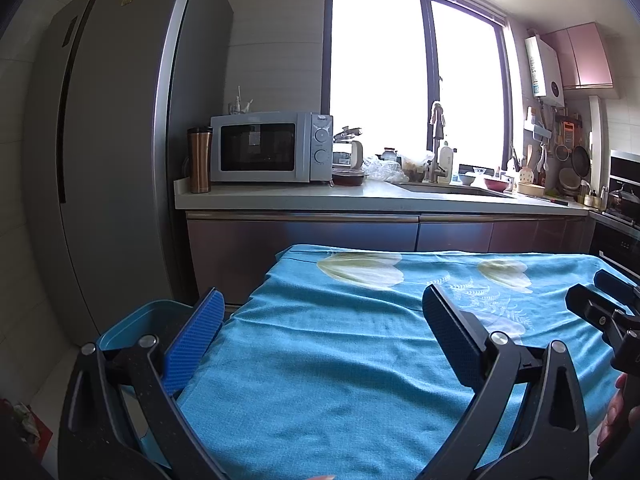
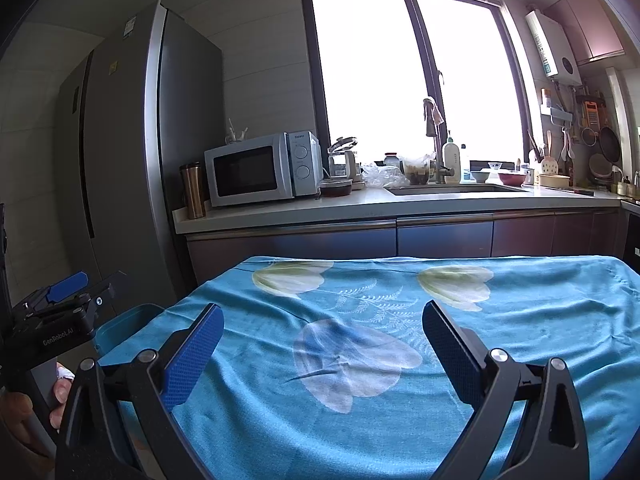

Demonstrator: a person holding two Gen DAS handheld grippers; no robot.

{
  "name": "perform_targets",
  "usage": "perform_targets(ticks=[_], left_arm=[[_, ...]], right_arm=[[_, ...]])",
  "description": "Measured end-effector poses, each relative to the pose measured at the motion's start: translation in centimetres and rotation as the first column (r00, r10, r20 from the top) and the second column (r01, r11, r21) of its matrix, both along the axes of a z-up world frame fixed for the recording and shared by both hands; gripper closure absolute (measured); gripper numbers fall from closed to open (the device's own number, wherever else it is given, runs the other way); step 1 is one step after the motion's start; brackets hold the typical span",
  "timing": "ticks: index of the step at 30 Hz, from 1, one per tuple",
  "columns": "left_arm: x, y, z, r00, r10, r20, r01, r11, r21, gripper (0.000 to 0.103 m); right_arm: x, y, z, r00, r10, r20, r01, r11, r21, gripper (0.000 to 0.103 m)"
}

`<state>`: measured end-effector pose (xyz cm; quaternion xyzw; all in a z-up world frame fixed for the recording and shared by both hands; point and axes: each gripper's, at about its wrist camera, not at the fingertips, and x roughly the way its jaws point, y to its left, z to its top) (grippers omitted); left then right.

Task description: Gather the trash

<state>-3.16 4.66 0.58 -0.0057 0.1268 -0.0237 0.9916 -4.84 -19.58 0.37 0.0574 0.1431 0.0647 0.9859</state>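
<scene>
While the left gripper [image 1: 322, 312] hovered with its blue pads spread wide and empty in the lower half of the left wrist view, a blue bin [image 1: 160, 316] sat at lower left, just beside the turquoise floral cloth [image 1: 340, 360]. The right gripper [image 1: 604, 300] showed at the right edge.

From the right wrist view, the right gripper [image 2: 322, 326] gaped wide too, holding nothing, above the cloth [image 2: 520, 340]. The bin [image 2: 124, 326] lay at lower left, and no trash was visible on the cloth.

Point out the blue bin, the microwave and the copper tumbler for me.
blue bin [image 1: 160, 314], left wrist view, inner wall near rim.
microwave [image 1: 258, 153], left wrist view, door window.
copper tumbler [image 1: 199, 162], left wrist view, middle of body.
</scene>
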Motion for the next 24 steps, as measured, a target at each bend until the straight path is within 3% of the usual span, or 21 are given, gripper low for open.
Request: perform_targets(ticks=[24], left_arm=[[0.07,0.18,0.38,1.000,0.010,0.015,-0.010,1.000,0.012,0.006]], right_arm=[[0.02,-0.20,0.11,1.000,-0.015,0.015,0.015,1.000,-0.001,0.007]])
